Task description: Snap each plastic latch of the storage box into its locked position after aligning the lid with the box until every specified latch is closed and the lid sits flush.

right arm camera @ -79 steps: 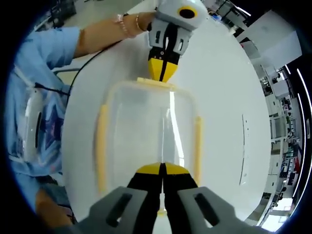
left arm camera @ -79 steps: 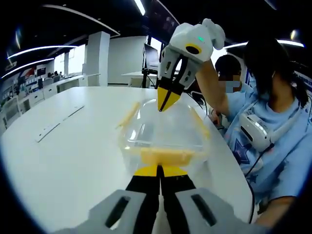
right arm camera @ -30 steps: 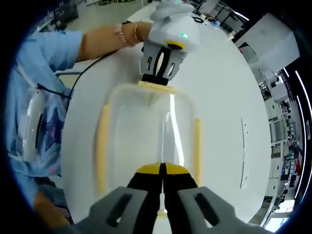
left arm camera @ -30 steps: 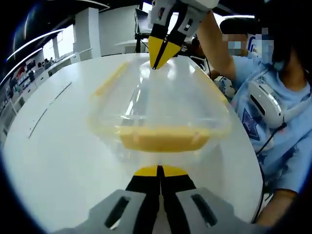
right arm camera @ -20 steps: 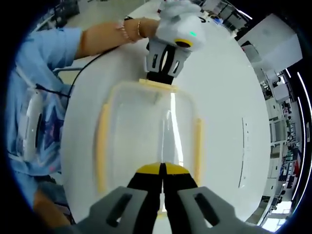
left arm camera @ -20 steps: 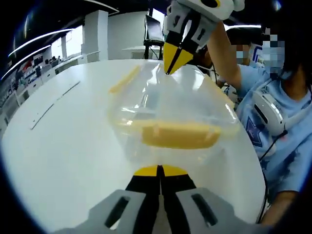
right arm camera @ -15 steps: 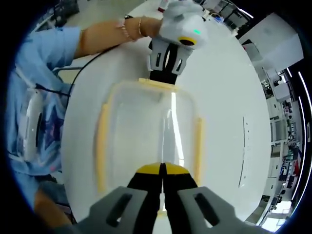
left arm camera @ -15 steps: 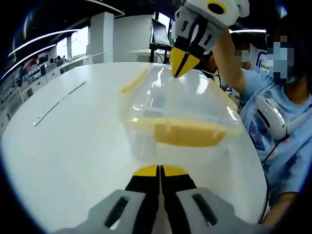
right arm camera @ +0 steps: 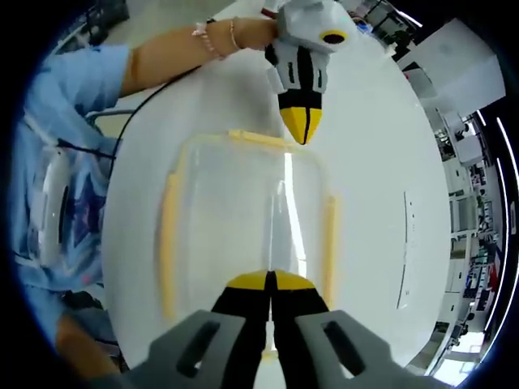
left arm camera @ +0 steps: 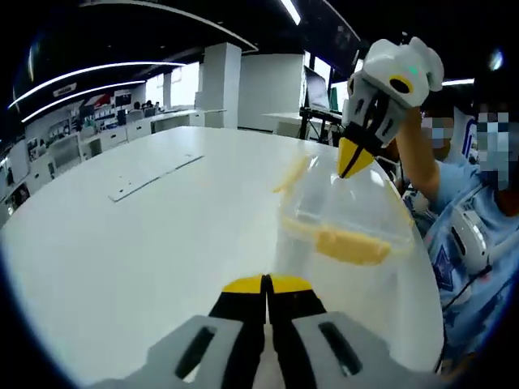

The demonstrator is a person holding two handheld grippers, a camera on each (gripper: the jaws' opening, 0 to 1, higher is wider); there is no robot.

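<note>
The near end of the storage box [right arm camera: 243, 219] is tucked behind the right gripper [right arm camera: 269, 284] in the right gripper view, so the latch there cannot be made out. The box is clear plastic with its lid [right arm camera: 235, 203] on; glare streaks the top, and nothing is visible inside. It sits on the round white table [right arm camera: 365, 121], close to the edge where the person in a light blue shirt [right arm camera: 57, 105] stands. Yellow latches [right arm camera: 169, 243] run along both long sides, and another lines the far end [right arm camera: 259, 138].

The left gripper [right arm camera: 302, 121] hovers just past that far end, jaws pressed together, holding nothing. The right gripper's jaws are also closed and empty, their tips over the lid.

In the left gripper view, the table [left arm camera: 122, 243] stretches wide and bare to the left of the box [left arm camera: 349, 219].
</note>
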